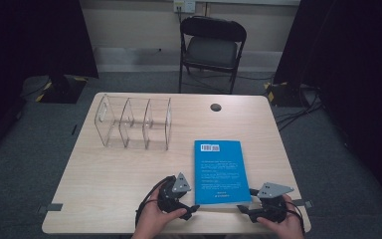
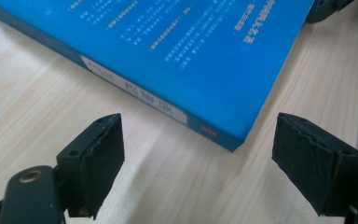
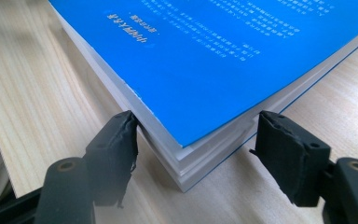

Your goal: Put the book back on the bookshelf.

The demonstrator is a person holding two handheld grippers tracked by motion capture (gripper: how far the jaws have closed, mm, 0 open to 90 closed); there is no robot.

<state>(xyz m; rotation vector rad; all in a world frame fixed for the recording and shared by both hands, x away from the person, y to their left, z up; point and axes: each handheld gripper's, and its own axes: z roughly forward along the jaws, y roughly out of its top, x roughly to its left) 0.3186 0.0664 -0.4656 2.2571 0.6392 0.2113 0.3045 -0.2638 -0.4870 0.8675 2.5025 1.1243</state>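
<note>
A blue book (image 1: 218, 172) lies flat on the wooden table (image 1: 114, 184), back cover up, near the front edge. My left gripper (image 1: 191, 199) is at the book's near left corner. In the left gripper view the jaws (image 2: 198, 154) stand wide open and the spine corner of the book (image 2: 191, 60) lies just ahead of them, untouched. My right gripper (image 1: 247, 200) is at the near right corner. In the right gripper view it (image 3: 196, 140) straddles that corner of the book (image 3: 223, 56), with both pads against the page edges.
A clear acrylic file rack (image 1: 134, 124) with three slots stands at the back left of the table. A round cable hole (image 1: 215, 107) is at the back middle. A black folding chair (image 1: 213, 47) stands beyond the far edge.
</note>
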